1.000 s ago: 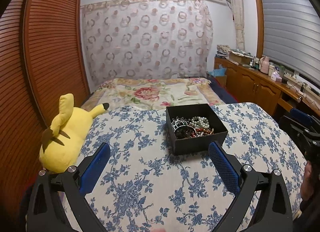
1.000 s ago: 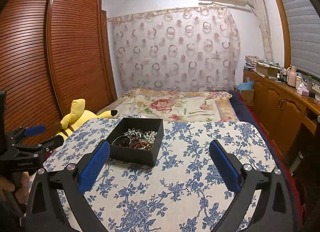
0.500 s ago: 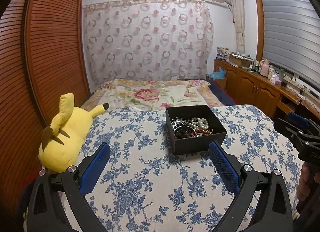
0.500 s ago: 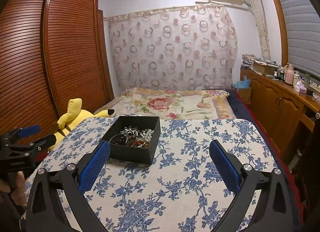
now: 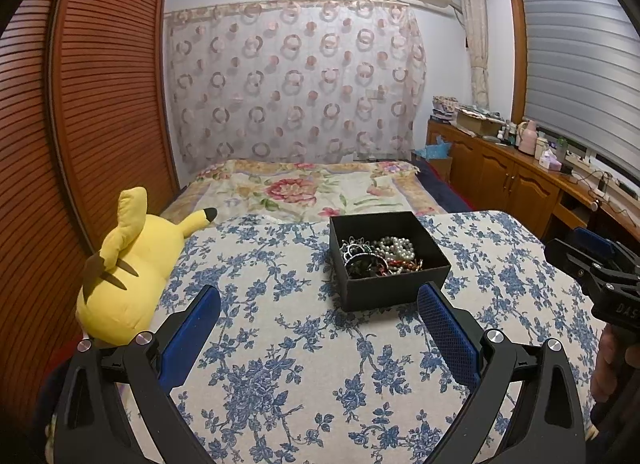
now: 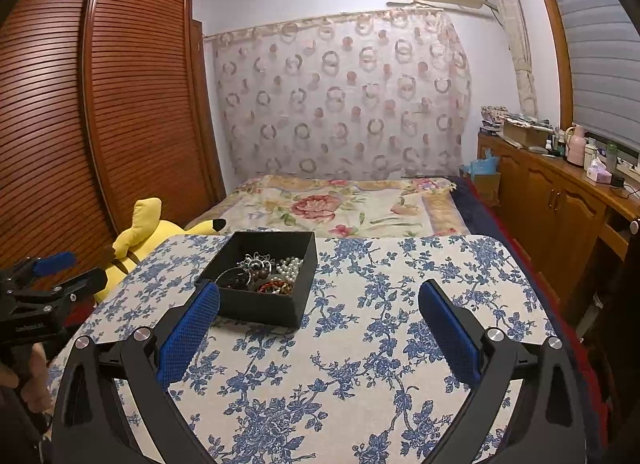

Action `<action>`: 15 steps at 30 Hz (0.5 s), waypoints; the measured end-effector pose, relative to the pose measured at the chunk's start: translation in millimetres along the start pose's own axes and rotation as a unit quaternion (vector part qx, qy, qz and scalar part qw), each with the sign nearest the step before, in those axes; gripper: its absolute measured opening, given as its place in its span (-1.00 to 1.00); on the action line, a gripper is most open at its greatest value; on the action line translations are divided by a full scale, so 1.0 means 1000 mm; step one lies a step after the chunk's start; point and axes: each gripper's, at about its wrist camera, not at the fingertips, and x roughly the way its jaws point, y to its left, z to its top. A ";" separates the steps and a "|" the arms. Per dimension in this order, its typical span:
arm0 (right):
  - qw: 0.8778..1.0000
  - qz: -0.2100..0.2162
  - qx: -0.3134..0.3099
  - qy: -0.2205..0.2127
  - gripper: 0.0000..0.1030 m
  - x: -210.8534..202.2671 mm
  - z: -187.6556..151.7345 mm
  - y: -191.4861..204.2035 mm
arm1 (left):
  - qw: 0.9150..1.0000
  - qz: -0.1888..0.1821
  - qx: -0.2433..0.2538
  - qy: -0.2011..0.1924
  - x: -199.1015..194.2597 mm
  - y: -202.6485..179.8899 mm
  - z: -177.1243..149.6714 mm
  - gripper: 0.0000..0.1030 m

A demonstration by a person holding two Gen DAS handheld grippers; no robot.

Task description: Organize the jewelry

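With both sets of jaws spread wide and nothing between them, I had the left gripper (image 5: 319, 316) and right gripper (image 6: 319, 316) hovering over the near edge of the table (image 5: 280, 344). Black box (image 5: 390, 288) sat toward the far edge, middle, open-topped, with the jewelry (image 5: 380, 256) heaped inside in one tangle: pearls, dark beads, silver pieces. Fits either pieces gathered in, or a pile awaiting sorting; couldn't tell which. Any grab needs a fine pinch on one strand.
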 end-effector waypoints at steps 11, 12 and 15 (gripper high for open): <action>1.000 0.000 0.001 0.000 0.95 0.000 0.000 0.000 | 1.000 -0.001 0.000 -0.001 -0.001 -0.002 0.001 0.85; 1.000 0.000 0.000 0.000 0.95 0.000 0.000 0.000 | 1.000 0.000 0.001 -0.002 -0.001 -0.001 0.002 0.85; 1.000 0.000 0.001 0.000 0.95 0.000 0.000 0.000 | 1.000 -0.001 0.000 -0.002 -0.001 -0.001 0.001 0.85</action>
